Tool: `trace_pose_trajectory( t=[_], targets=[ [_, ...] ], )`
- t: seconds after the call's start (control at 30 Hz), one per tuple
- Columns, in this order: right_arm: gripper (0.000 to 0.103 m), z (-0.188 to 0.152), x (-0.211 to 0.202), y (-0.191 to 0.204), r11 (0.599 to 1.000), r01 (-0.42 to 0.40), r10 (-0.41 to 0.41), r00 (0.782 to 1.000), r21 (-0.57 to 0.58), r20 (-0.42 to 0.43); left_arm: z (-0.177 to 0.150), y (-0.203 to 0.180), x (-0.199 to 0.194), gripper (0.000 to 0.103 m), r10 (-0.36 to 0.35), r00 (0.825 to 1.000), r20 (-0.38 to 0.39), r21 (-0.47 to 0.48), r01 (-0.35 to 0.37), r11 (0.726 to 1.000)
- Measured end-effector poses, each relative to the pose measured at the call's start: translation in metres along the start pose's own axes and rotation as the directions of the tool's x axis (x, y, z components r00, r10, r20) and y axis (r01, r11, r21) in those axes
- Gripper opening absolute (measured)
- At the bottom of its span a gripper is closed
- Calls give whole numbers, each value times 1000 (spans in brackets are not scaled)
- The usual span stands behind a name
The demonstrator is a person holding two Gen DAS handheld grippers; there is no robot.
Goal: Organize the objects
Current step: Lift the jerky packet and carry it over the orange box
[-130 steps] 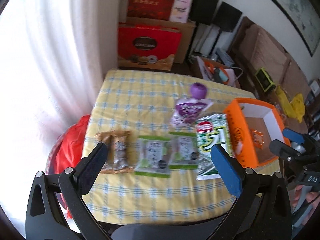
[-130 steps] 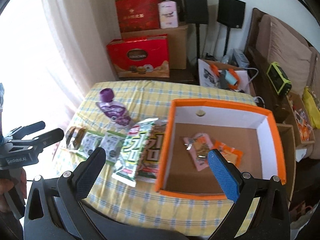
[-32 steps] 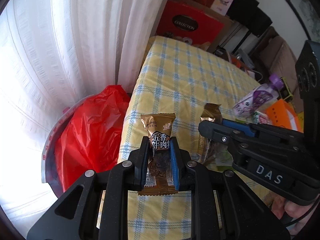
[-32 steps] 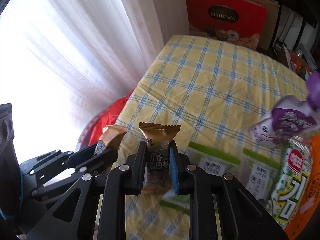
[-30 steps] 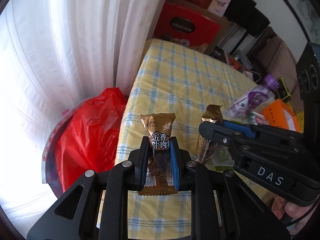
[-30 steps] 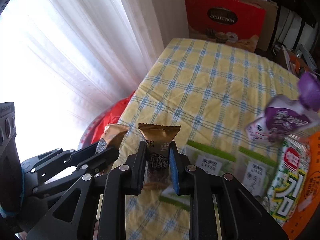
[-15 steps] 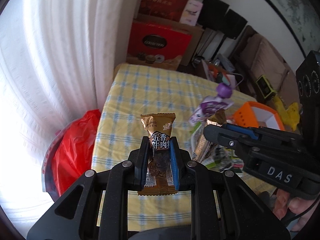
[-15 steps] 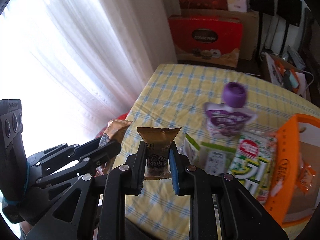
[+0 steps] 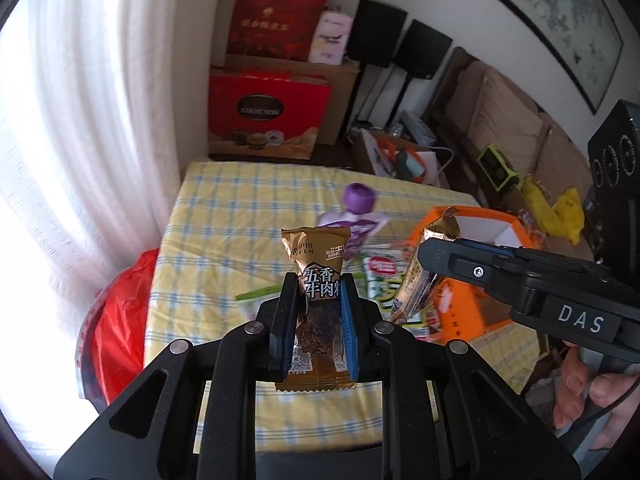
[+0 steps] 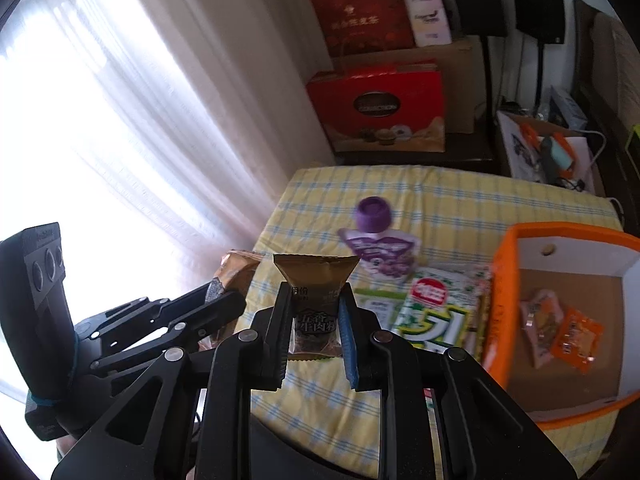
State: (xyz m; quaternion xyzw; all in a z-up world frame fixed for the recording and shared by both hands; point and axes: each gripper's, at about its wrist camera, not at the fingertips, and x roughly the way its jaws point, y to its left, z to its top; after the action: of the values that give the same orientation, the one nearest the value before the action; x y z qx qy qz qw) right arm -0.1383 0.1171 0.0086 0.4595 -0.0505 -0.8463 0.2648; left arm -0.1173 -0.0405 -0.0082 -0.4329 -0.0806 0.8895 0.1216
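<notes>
**Two gold packets in the air, orange box waiting**

Each gripper carries a snack. The left gripper (image 9: 316, 312) has its fingers clamped narrow on a gold beef-snack packet (image 9: 316, 264), pinched at the waist, its crimped top edge upright above the blue pads. The right gripper (image 10: 314, 324) does the same with a second gold packet (image 10: 316, 276), which from the left wrist camera shows as a slim, tilted sliver of foil. Both packets hang clear above the surface (image 9: 224, 216), touching nothing but the pads.

This looks like the carry step: pick-up done, drop-off ahead. The likely target is the orange box (image 10: 500, 292), open-topped, with white inner walls and a brown cardboard floor where two small pink and orange sachets (image 10: 560, 328) already lie. The next move calls for swinging each packet over that rim, lowering, and opening the fingers; the glossy, crinkly foil is light and should fall away easily.

Still lying on the yellow-and-blue checked cloth: a soft purple pouch (image 10: 378, 248) with a round cap, a flat green-and-white seaweed pack (image 10: 436, 308) just beside the box, and green-edged sachets (image 10: 376, 308), partly hidden.
</notes>
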Motion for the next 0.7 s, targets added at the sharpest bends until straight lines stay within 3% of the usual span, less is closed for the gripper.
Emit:
trace_pose_trajectory(
  t=[0.7],
  targets=[
    [21,-19,-73,-115,977,173,-180,983,120,45,6,-149,43,18,-138,989,-56,147,145,978]
  ],
)
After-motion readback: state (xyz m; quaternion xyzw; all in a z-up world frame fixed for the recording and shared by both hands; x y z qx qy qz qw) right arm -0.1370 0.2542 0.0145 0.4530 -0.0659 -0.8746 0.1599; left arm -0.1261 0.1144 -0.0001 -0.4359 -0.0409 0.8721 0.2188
